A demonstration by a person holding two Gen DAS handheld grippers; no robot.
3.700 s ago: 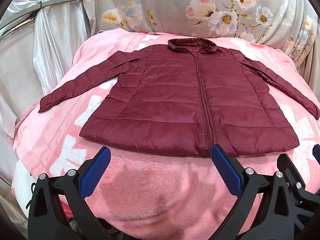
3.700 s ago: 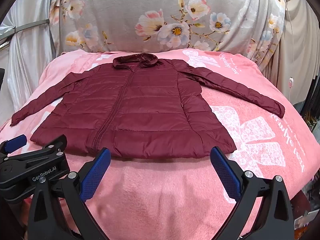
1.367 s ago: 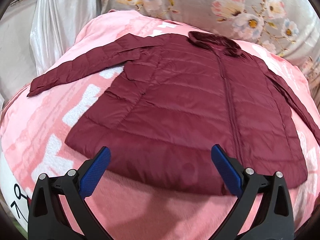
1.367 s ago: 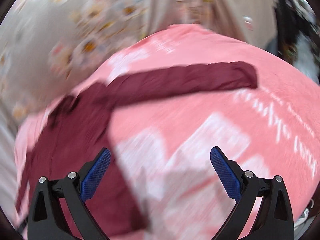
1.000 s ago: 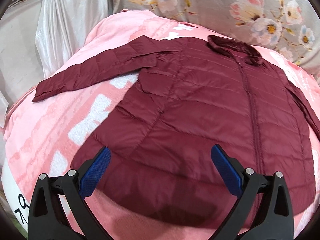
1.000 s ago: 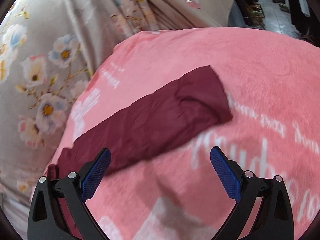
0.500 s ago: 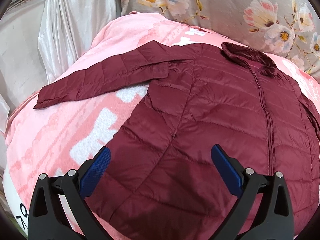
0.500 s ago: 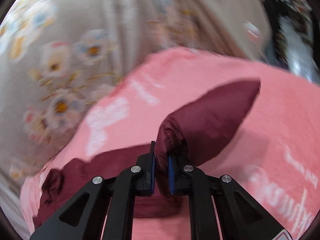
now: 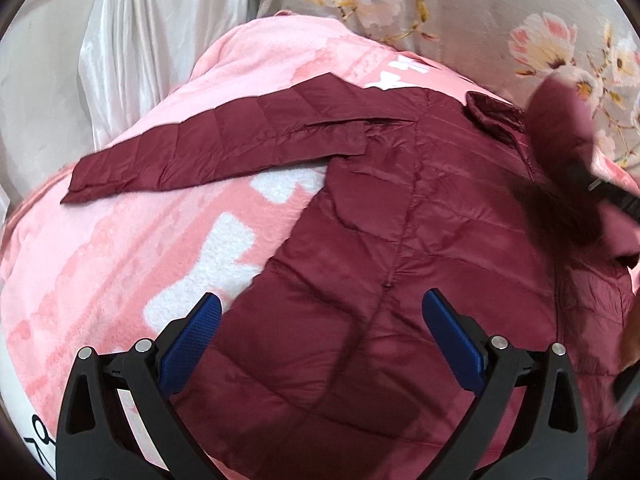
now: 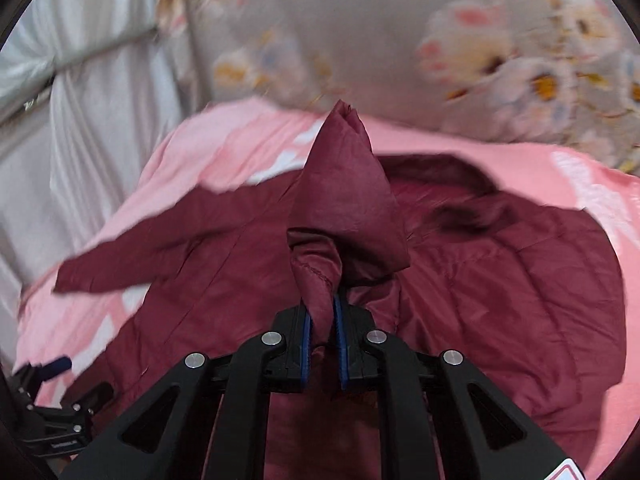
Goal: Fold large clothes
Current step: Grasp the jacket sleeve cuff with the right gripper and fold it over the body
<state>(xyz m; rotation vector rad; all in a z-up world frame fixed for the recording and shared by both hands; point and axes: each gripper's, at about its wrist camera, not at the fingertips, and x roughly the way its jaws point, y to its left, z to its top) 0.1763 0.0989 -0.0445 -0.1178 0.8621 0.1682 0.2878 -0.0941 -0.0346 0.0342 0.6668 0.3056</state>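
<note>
Here we see the right gripper [image 10: 323, 334] with its 2 blue pads nearly together, pinching the cuff end of the jacket's right sleeve [image 10: 344, 208]; the fabric bunches between the pads and the loose cuff stands up above them in a cone. In the left wrist view that same raised sleeve [image 9: 560, 120] shows blurred at the right edge, lifted over the collar [image 9: 496, 114] side of the garment. The maroon puffer jacket [image 9: 400, 240] lies front up and zipped on the pink blanket [image 9: 120, 248], collar toward the floral cloth [image 9: 460, 8] at the back. Its other sleeve [image 9: 224, 148] stretches flat across the blanket toward the pale curtain [image 9: 140, 28], not touched by anything. Our left gripper [image 9: 320, 334] hovers over the lower front of the jacket with its 2 fingers spread wide; nothing sits between the blue pads [image 9: 192, 340], and we cannot tell whether the tips touch the fabric below. In the right wrist view the left gripper [image 10: 52, 412] appears small at the lower left corner, beside the jacket's hem edge on the blanket [image 10: 500, 160].
</note>
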